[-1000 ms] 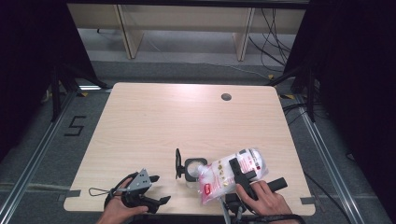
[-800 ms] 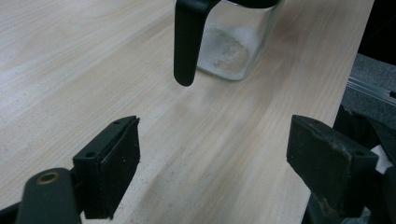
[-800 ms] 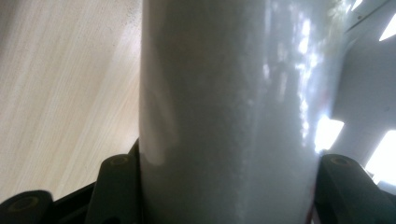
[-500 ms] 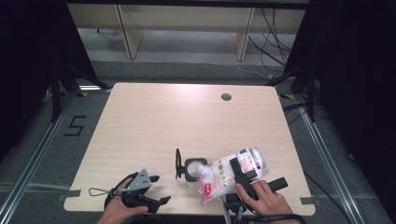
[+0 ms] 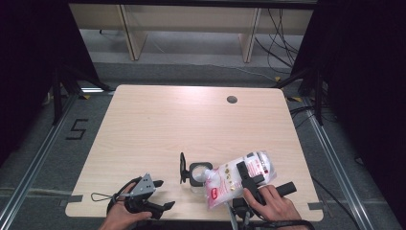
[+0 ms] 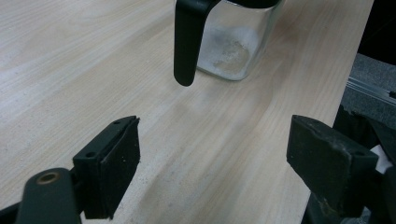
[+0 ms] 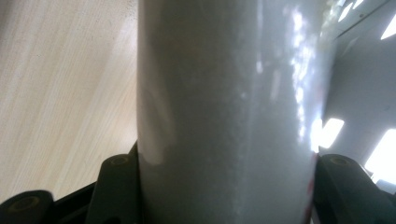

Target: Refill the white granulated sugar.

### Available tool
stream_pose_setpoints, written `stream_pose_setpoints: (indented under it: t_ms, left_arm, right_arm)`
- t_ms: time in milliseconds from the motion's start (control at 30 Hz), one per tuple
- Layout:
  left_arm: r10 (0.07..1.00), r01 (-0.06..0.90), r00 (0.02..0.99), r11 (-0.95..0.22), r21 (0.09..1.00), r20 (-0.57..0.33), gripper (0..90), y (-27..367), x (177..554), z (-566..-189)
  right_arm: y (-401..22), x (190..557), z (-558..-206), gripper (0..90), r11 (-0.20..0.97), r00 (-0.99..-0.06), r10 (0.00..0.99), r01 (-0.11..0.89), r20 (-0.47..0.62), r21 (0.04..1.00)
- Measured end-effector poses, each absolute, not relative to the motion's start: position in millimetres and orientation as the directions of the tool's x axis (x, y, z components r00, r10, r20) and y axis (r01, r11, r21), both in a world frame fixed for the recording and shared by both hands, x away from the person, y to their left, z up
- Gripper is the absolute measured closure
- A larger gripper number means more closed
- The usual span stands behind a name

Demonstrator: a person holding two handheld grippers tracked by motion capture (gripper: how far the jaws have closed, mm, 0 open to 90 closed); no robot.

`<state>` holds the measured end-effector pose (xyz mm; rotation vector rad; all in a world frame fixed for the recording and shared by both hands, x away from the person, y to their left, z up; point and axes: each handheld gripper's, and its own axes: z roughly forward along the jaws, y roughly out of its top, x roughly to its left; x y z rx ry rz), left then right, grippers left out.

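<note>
A clear bag of white granules with red print lies tilted, its lower corner over the mouth of a small glass jar near the table's front edge. The jar's black lid stands flipped open to its left. My right gripper is shut on the bag's middle; in the right gripper view the bag sits pressed between both jaws of the right gripper. My left gripper rests open at the front left, apart from the jar. In the left gripper view, the left gripper is empty and faces the jar and lid.
The light wooden table has a round cable hole at the back right. Its front edge runs just below both hands. Shelving legs and cables stand on the floor beyond the far edge.
</note>
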<state>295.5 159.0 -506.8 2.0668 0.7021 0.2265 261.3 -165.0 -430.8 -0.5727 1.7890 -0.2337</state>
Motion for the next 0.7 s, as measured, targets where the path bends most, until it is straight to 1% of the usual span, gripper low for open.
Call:
stream_pose_setpoints:
  t_ms: [33,67,100,200,233,367,400,467,500,533,567,600,667,700]
  left_arm:
    - [0.561,0.393,0.821,-0.422,0.817,-0.106,16.8,159.0,295.5,-506.8]
    - [0.558,0.385,0.825,-0.444,0.809,-0.086,16.8,160.3,296.6,-506.5]
    - [0.56,0.385,0.824,-0.441,0.811,-0.086,16.8,160.2,296.6,-506.8]
    - [0.557,0.388,0.825,-0.441,0.809,-0.092,16.8,160.6,296.7,-506.4]
    - [0.559,0.399,0.82,-0.412,0.819,-0.118,16.8,158.9,295.4,-507.0]
    - [0.557,0.391,0.825,-0.433,0.812,-0.1,16.8,160.0,296.3,-506.5]
    - [0.559,0.398,0.821,-0.413,0.819,-0.117,16.8,158.7,295.4,-507.0]
    - [0.558,0.398,0.822,-0.414,0.819,-0.117,16.8,158.7,295.4,-507.0]
    - [0.558,0.398,0.822,-0.414,0.819,-0.117,16.8,158.7,295.3,-506.9]
    - [0.554,0.39,0.825,-0.417,0.821,-0.11,16.8,158.9,295.6,-506.8]
    - [0.554,0.39,0.825,-0.417,0.821,-0.11,16.9,158.9,295.6,-506.8]
    - [0.557,0.397,0.822,-0.413,0.819,-0.117,16.8,158.8,295.4,-507.0]
    - [0.558,0.398,0.821,-0.414,0.819,-0.117,16.8,158.8,295.5,-507.0]
    - [0.556,0.383,0.827,-0.446,0.809,-0.085,16.8,160.6,296.7,-506.4]
  right_arm:
    - [-165.0,261.3,-430.8,46.9,0.859,-0.196,-0.494,-0.259,-0.847,-0.441]
    - [-167.7,259.0,-434.7,47.0,0.897,-0.219,-0.427,-0.225,-0.877,-0.381]
    - [-164.8,261.2,-430.3,47.0,0.858,-0.193,-0.496,-0.264,-0.847,-0.442]
    - [-166.9,259.6,-433.4,47.0,0.885,-0.217,-0.452,-0.235,-0.865,-0.403]
    - [-166.6,259.7,-433.2,47.1,0.882,-0.214,-0.456,-0.238,-0.864,-0.407]
    - [-166.5,259.8,-433.0,47.2,0.887,-0.218,-0.447,-0.238,-0.868,-0.397]
    - [-166.5,259.8,-432.9,47.2,0.888,-0.218,-0.445,-0.237,-0.869,-0.395]
    - [-166.6,259.9,-433.0,47.3,0.889,-0.217,-0.442,-0.237,-0.87,-0.393]
    - [-168.8,259.8,-436.0,47.5,0.912,-0.234,-0.393,-0.223,-0.889,-0.344]
    - [-167.6,260.7,-434.2,47.5,0.898,-0.226,-0.423,-0.236,-0.877,-0.372]
    - [-167.6,260.7,-434.2,47.5,0.898,-0.226,-0.423,-0.236,-0.877,-0.372]
    - [-166.8,261.5,-432.9,47.6,0.884,-0.211,-0.449,-0.249,-0.868,-0.396]
    - [-166.8,261.2,-432.4,47.6,0.884,-0.206,-0.448,-0.245,-0.87,-0.397]
    - [-166.9,261.1,-431.7,47.6,0.883,-0.202,-0.451,-0.244,-0.869,-0.401]
